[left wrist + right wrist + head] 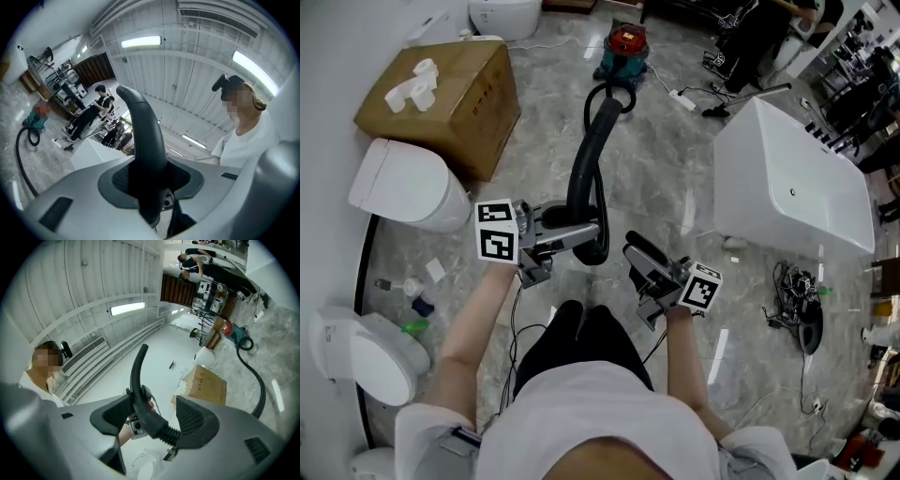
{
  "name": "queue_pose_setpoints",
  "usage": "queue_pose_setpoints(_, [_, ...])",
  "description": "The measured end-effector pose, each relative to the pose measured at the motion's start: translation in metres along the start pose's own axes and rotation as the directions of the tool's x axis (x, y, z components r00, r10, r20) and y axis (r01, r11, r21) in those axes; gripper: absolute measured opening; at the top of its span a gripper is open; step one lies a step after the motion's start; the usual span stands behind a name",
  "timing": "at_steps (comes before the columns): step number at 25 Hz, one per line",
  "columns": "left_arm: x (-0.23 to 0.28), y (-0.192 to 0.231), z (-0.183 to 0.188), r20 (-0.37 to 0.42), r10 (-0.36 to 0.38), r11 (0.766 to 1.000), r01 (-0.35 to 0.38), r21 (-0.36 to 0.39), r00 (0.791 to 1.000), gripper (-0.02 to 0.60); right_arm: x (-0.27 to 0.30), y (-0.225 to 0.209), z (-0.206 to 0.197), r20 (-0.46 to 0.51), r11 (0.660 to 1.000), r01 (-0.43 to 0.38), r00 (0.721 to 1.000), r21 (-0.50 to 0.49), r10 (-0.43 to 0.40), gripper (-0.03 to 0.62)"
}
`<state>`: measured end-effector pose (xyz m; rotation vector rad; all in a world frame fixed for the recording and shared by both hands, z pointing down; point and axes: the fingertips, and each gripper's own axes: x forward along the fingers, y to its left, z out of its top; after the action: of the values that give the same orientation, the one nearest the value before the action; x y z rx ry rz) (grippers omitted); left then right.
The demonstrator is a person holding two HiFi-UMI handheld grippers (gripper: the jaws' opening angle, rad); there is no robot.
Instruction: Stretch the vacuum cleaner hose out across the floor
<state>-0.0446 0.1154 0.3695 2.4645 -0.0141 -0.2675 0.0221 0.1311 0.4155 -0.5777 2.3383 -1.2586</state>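
Observation:
A thick black hose (586,155) runs from the red and teal vacuum cleaner (624,52) at the far end of the floor toward me. It curls into a loop beside my left gripper (586,232). That gripper is shut on the hose's curved black handle tube (145,136), which rises between its pads. My right gripper (636,262) is just right of the loop with its jaws wide apart. In the right gripper view the ribbed cuff (168,432) stands between the open pads of my right gripper (154,416), close to one pad.
A cardboard box (445,94) and two white toilets (403,183) (356,352) line the left side. A white bathtub (792,183) stands at the right, with tangled cables (797,300) beside it. A power strip (680,97) lies near the vacuum. People stand in the background (98,105).

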Motion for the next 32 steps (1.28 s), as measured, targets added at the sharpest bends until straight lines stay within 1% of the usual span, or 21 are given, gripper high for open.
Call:
queue_pose_setpoints(3, [0.008,-0.006,-0.012,-0.065,-0.043,0.999,0.043,0.004,0.997,0.155,0.008,0.012,0.013,0.009,0.999,-0.05,0.999,-0.016,0.05,0.301])
queue_pose_setpoints(6, [0.012,-0.015,-0.024,-0.128,-0.094,0.995,0.095,0.007,0.987,0.155,0.017,0.024,0.018,0.004,0.994,-0.093,0.996,-0.054,0.094,0.301])
queue_pose_setpoints(8, [0.013,-0.02,-0.03,-0.153,-0.119,0.993,0.121,0.0,0.981,0.155,0.022,0.036,0.02,0.007,0.988,-0.125,0.992,-0.086,0.126,0.301])
queue_pose_setpoints(11, [0.016,-0.024,-0.039,-0.174,-0.144,0.99,0.143,-0.016,0.974,0.155,0.03,0.05,0.021,0.004,0.98,-0.169,0.985,-0.106,0.17,0.301])
queue_pose_setpoints(13, [0.02,-0.029,-0.045,-0.195,-0.174,0.985,0.173,-0.025,0.965,0.155,0.037,0.054,0.02,-0.011,0.977,-0.171,0.985,-0.129,0.171,0.302])
queue_pose_setpoints(15, [0.024,-0.035,-0.051,-0.226,-0.213,0.977,0.211,-0.034,0.95,0.155,0.044,0.056,0.019,-0.031,0.972,-0.175,0.985,-0.154,0.172,0.301])
queue_pose_setpoints(17, [0.03,-0.041,-0.058,-0.262,-0.244,0.97,0.241,-0.041,0.934,0.155,0.047,0.062,0.018,-0.046,0.967,-0.195,0.981,-0.164,0.19,0.301])
queue_pose_setpoints(20, [0.035,-0.044,-0.068,-0.302,-0.267,0.963,0.263,-0.054,0.915,0.155,0.051,0.071,0.014,-0.072,0.958,-0.228,0.973,-0.175,0.219,0.301])
queue_pose_setpoints(23, [0.037,-0.047,-0.072,-0.338,-0.277,0.96,0.277,-0.048,0.9,0.155,0.054,0.076,0.01,-0.104,0.948,-0.242,0.969,-0.205,0.225,0.301])
queue_pose_setpoints(29, [0.039,-0.055,-0.077,-0.367,-0.299,0.951,0.307,-0.037,0.881,0.155,0.055,0.079,0.006,-0.131,0.942,-0.242,0.968,-0.233,0.216,0.294])
queue_pose_setpoints(32, [0.037,-0.059,-0.079,-0.375,-0.304,0.949,0.312,-0.04,0.876,0.155,0.054,0.082,0.001,-0.163,0.933,-0.243,0.965,-0.265,0.205,0.262])
